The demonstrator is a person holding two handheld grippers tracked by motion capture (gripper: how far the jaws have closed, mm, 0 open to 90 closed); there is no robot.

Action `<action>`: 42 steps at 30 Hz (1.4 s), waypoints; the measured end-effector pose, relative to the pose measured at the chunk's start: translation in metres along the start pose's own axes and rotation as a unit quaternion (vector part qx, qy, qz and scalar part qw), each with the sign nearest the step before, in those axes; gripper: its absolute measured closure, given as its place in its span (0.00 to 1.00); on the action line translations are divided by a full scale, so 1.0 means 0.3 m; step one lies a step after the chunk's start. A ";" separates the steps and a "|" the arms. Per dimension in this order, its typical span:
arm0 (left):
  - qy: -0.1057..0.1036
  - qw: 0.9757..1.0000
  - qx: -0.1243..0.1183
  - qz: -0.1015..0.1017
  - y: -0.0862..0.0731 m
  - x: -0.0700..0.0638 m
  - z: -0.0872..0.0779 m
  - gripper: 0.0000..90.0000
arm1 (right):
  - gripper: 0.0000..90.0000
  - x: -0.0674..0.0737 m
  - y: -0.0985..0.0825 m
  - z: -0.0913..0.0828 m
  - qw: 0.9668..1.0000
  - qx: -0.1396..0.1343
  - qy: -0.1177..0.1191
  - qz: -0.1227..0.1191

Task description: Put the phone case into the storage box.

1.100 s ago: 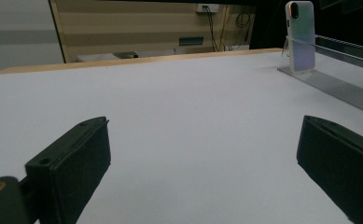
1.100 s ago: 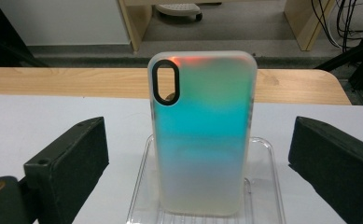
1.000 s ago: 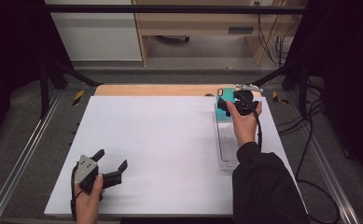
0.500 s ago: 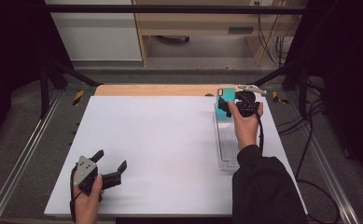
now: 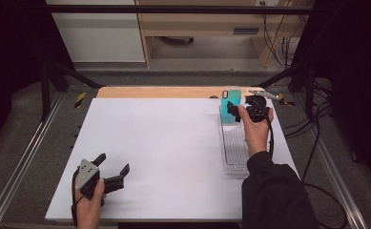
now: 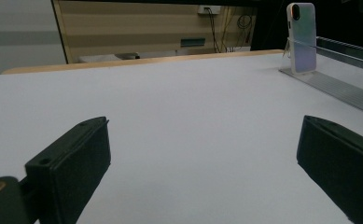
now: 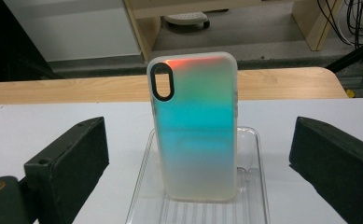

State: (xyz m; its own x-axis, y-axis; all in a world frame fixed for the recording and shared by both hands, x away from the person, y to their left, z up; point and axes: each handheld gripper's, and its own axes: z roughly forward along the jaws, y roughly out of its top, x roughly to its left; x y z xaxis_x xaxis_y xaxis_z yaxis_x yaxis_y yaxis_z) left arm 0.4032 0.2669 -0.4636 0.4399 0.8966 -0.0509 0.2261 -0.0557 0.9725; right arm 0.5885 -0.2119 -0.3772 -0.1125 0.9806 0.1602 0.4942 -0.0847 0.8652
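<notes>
A teal-to-orange phone case [image 7: 194, 126] with a black camera cut-out stands upright at the far end of a clear ribbed rack [image 7: 256, 186]. In the high view the phone case [image 5: 231, 102] is at the table's far right, on the rack [image 5: 233, 145]. My right gripper [image 5: 238, 111] is open just behind the case, its jaws spread wider than the case and apart from it. My left gripper [image 5: 112, 171] is open near the front left edge of the white table [image 5: 164, 143], nothing between its jaws. From the left gripper view the case [image 6: 301, 37] shows far off.
A wooden strip [image 5: 159, 91] runs along the table's far edge. Metal rails [image 5: 25, 152] flank the table on both sides. Cables [image 5: 316, 143] trail at the right. Wooden furniture [image 5: 197, 28] stands beyond the table.
My right gripper has shifted slightly near the phone case. The left gripper has stayed where it was.
</notes>
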 end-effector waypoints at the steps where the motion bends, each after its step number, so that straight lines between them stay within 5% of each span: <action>1: 0.000 1.000 0.000 0.000 0.000 0.001 0.000 0.03 | 0.05 0.002 0.000 -0.002 1.000 0.000 0.002 -0.001; 42: -0.001 1.000 0.002 0.004 0.000 -0.003 0.000 0.03 | 0.05 0.056 -0.041 -0.087 0.998 0.014 0.046 -0.035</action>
State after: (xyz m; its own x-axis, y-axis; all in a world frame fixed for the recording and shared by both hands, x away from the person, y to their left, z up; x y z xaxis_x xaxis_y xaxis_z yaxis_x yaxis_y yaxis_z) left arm 0.4027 0.2660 -0.4635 0.4433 0.8953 -0.0444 0.2269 -0.0642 0.9718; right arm 0.5579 -0.1989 -0.3728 -0.2258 0.9636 0.1434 0.5059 -0.0098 0.8626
